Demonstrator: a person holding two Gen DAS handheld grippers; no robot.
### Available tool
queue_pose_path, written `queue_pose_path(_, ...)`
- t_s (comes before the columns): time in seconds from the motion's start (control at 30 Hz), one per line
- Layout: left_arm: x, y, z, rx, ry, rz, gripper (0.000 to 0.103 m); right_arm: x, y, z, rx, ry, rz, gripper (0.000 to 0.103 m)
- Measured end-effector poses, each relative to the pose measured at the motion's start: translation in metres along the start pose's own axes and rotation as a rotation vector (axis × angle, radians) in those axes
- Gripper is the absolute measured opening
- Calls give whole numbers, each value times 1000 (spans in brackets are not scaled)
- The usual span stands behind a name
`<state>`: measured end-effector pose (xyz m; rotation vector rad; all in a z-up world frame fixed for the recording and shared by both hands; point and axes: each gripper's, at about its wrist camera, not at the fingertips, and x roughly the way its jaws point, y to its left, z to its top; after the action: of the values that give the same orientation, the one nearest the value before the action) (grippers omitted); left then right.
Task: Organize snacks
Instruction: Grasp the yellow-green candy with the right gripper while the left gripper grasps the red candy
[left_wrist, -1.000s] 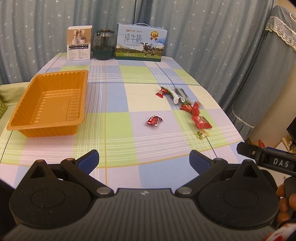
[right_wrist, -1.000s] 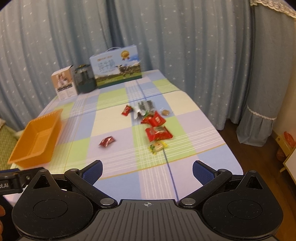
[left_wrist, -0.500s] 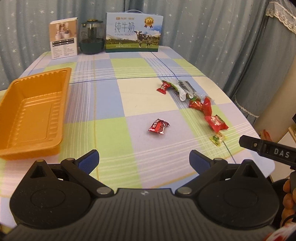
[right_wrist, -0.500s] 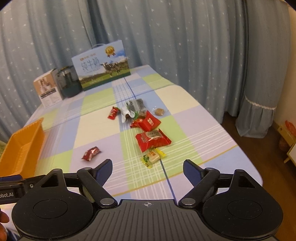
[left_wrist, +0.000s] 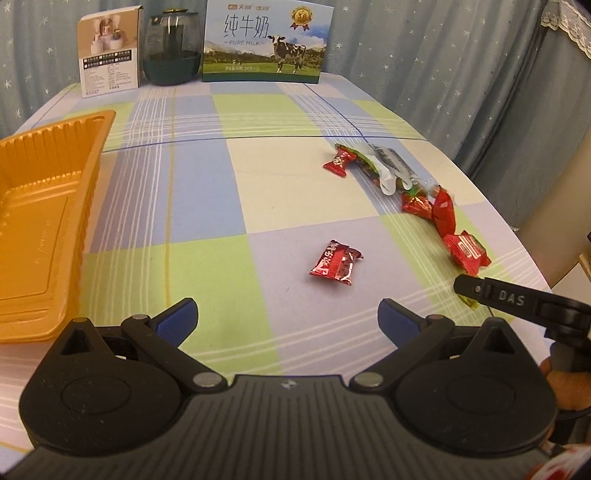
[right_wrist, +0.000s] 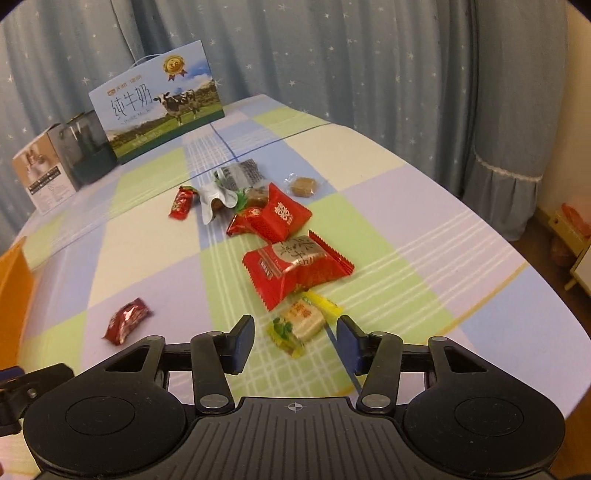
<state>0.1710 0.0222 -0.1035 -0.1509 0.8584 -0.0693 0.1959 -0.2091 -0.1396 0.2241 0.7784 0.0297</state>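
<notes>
Right gripper (right_wrist: 295, 334): jaws closing around yellow-green candy (right_wrist: 301, 323) on table (right_wrist: 424, 236), pads not yet touching; risk: slick wrapper skids, or pad snags large red packet (right_wrist: 295, 267) just beyond

Left gripper (left_wrist: 288, 317): wide, empty; orange tray (left_wrist: 40, 229) well apart, unfilled

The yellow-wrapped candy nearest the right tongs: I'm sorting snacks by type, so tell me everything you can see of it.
The yellow-wrapped candy is a small pillow-shaped sweet in glossy film, with a pale centre panel printed in orange and twisted yellow ends, one showing green. It lies flat on the checked tablecloth, slanted, just ahead of the right tongs, whose jaws are closing with no pad on it yet. Its far end meets the large red snack packet.
</notes>
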Motion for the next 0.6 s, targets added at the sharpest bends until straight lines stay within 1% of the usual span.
queue_pose_path(0.13, 6, 4, -2, -6, 1, -22, 103, 10, 14, 0, -68, -18, -37, 50)
queue_pose_path(0.17, 7, 4, -2, -3, 0, -24, 103, 11, 17, 0, -93, -18, -55, 47)
queue_pose_path(0.2, 8, 4, -2, 1, 0, -26, 103, 11, 20, -2, -117, -19, -71, 41)
queue_pose_path(0.33, 11, 2, -2, 20, -16, -37, 103, 10, 24, -6, -154, -12, -85, 35)
queue_pose_path(0.37, 12, 1, -1, 26, -19, -39, 103, 10, 23, -6, -156, -13, -86, 25)
queue_pose_path(0.4, 13, -1, -1, 35, -24, -42, 102, 9, 22, -6, -150, -13, -81, 23)
queue_pose_path(0.5, 18, -9, 2, 81, -32, -49, 94, 5, 17, -4, -116, -6, -59, 22)
queue_pose_path(0.6, 24, -17, 6, 127, -49, -63, 91, -2, 14, -1, -78, 2, -32, 22)
